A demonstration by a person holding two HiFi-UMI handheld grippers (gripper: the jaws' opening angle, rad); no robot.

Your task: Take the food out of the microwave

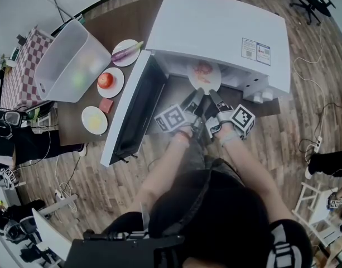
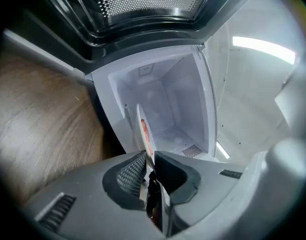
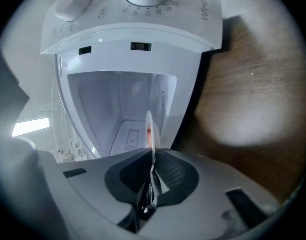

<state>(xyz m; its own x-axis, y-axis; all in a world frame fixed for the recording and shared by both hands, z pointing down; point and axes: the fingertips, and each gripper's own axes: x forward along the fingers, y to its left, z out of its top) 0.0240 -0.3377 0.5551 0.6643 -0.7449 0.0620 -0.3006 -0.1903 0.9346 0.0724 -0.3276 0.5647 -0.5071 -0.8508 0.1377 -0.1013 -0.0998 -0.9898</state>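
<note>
The white microwave (image 1: 215, 27) stands on a wooden table with its door (image 1: 134, 110) swung open to the left. A white plate (image 1: 204, 76) with red food on it sits at the mouth of the cavity. My left gripper (image 1: 194, 100) and right gripper (image 1: 214, 98) meet side by side at the plate's near rim. In the left gripper view the plate (image 2: 144, 134) shows edge-on, and the left gripper (image 2: 152, 159) is shut on its rim. The right gripper view shows the plate (image 3: 149, 129) edge-on too, with the right gripper (image 3: 153, 156) shut on it.
Left of the open door lie a plate with a tomato (image 1: 109, 81), a plate with a purple vegetable (image 1: 126, 52), a plate of yellow food (image 1: 94, 120) and a pink block (image 1: 106, 105). A clear plastic bin (image 1: 67, 60) stands beyond them. The open door borders my left arm.
</note>
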